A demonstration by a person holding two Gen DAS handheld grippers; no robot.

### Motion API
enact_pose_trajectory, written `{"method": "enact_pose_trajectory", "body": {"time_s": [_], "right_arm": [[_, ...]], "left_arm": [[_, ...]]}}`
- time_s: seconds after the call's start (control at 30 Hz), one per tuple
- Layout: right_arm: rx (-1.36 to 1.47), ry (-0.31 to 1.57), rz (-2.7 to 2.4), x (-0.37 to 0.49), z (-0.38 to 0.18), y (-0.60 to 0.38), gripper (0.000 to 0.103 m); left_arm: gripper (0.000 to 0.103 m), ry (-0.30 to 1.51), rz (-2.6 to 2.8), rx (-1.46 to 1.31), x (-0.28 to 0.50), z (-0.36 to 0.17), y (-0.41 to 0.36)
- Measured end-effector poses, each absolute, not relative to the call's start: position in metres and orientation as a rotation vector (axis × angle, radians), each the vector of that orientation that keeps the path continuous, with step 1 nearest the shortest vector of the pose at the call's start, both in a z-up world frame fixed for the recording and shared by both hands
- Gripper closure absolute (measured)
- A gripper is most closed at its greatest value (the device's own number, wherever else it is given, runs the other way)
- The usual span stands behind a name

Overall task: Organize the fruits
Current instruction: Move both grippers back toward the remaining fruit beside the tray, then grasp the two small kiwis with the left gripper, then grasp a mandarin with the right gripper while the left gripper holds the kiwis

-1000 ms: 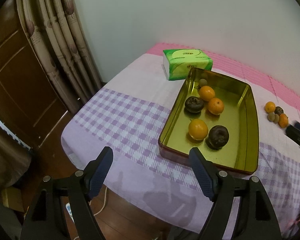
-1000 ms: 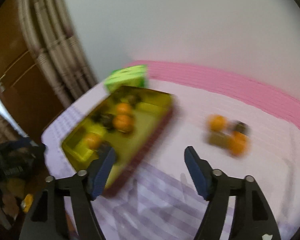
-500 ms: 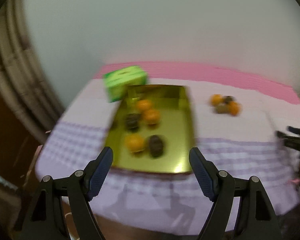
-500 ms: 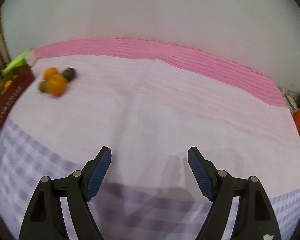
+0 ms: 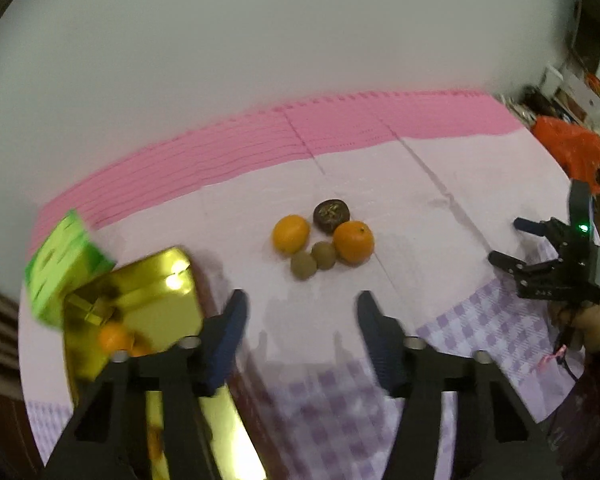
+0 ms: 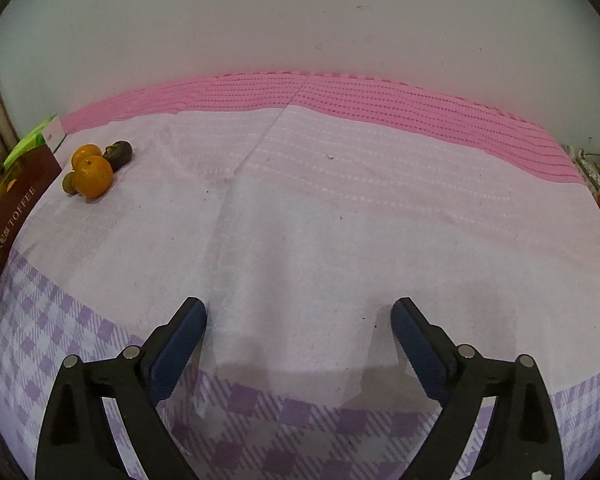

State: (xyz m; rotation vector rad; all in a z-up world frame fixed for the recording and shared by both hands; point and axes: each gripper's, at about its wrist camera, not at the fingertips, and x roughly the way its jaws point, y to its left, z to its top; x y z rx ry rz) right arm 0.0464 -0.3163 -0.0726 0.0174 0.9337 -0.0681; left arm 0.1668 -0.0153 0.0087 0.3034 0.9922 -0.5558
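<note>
A small pile of fruit lies on the cloth: two oranges (image 5: 291,233) (image 5: 353,241), a dark wrinkled fruit (image 5: 331,211) and two small brown fruits (image 5: 303,265). My left gripper (image 5: 302,324) is open and empty, just short of the pile. The gold tin tray (image 5: 172,280) with oranges in it is at the left. My right gripper (image 6: 298,330) is open and empty over bare cloth; it also shows in the left wrist view (image 5: 508,240). The pile shows far left in the right wrist view (image 6: 94,174), beside the tray's side (image 6: 16,216).
A green tissue box (image 5: 60,264) stands behind the tray. The table (image 6: 320,220) has a pink and purple-check cloth and backs onto a white wall. An orange bag (image 5: 572,152) and clutter lie at the far right edge.
My left gripper swung right from the tray to face the loose fruit pile. My right gripper swung right away from the tray and pile and now holds steady over bare cloth.
</note>
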Motion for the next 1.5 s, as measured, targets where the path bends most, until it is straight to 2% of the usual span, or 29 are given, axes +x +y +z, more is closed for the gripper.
{"method": "enact_pose_trajectory", "body": {"time_s": [0.27,0.33,0.4,0.77,1.07,1.3,1.4,1.43,1.47,1.5], "right_arm": [[0.037,0.935,-0.045,0.048,-0.073,-0.32,0.003],[0.035,0.937,-0.042,0.048,-0.073,-0.32,0.002],[0.027,0.941,-0.044,0.049,-0.074,-0.319,0.001],[0.047,0.935,-0.032,0.047,-0.072,-0.322,0.0],[0.051,0.932,-0.03,0.047,-0.073,-0.323,0.0],[0.062,0.926,-0.025,0.047,-0.072,-0.323,0.0],[0.106,0.88,-0.021,0.042,-0.066,-0.33,0.004],[0.112,0.859,-0.007,0.04,-0.063,-0.328,0.016],[0.117,0.848,0.023,0.041,-0.061,-0.325,0.033],[0.128,0.859,0.073,0.045,-0.059,-0.317,0.04]], "left_arm": [[0.056,1.009,-0.812,0.531,0.189,-0.013,-0.059],[0.066,1.016,-0.864,0.615,0.189,-0.024,-0.072],[0.072,1.036,-0.902,0.679,0.192,-0.036,-0.083],[0.074,1.039,-0.903,0.853,0.218,-0.067,-0.097],[0.076,1.1,-0.918,0.795,0.22,-0.078,-0.088],[0.077,1.11,-0.688,0.524,0.203,-0.064,-0.062],[0.076,1.093,-0.626,0.316,0.174,-0.044,-0.041],[0.076,1.091,-0.605,0.267,0.163,-0.039,-0.035],[0.076,1.09,-0.591,0.224,0.154,-0.036,-0.03],[0.077,1.092,-0.579,0.165,0.141,-0.032,-0.024]]}}
